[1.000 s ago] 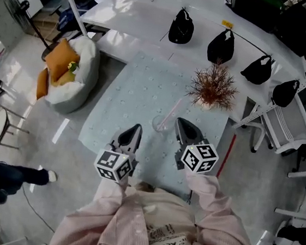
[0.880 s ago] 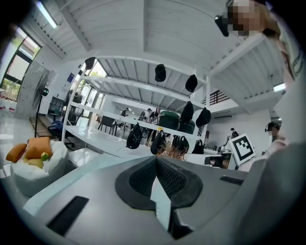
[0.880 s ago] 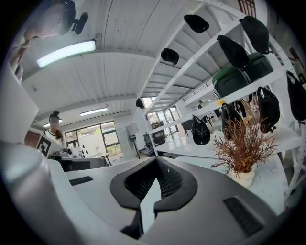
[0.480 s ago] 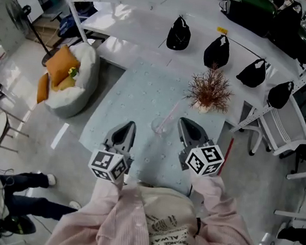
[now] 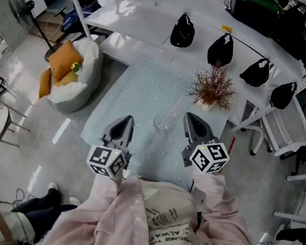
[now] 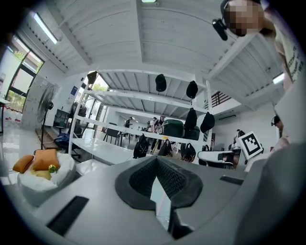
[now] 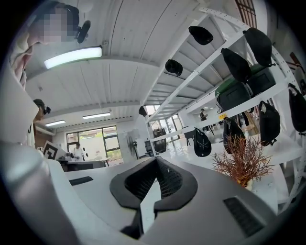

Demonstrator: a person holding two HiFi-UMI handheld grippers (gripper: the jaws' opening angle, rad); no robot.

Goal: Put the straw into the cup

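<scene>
I'm working in a bright open-plan workspace, something between an office and a lab. White metal racking (image 6: 143, 95) runs across the room, with black caps (image 7: 201, 34) and bags (image 7: 269, 122) hung along it. Beyond it are long white desks (image 6: 103, 146) with chairs, and people (image 6: 155, 125) farther back. Strip lights (image 7: 72, 56) sit in a white panelled ceiling, and tall windows (image 7: 93, 139) fill the far wall. A pedestal fan (image 6: 46, 100) stands on the glossy pale floor (image 5: 36, 133) near a white beanbag (image 5: 78, 83) with orange cushions (image 5: 63, 57). A dried plant (image 5: 213, 87) stands at the far right corner of my pale counter (image 5: 140, 90).
</scene>
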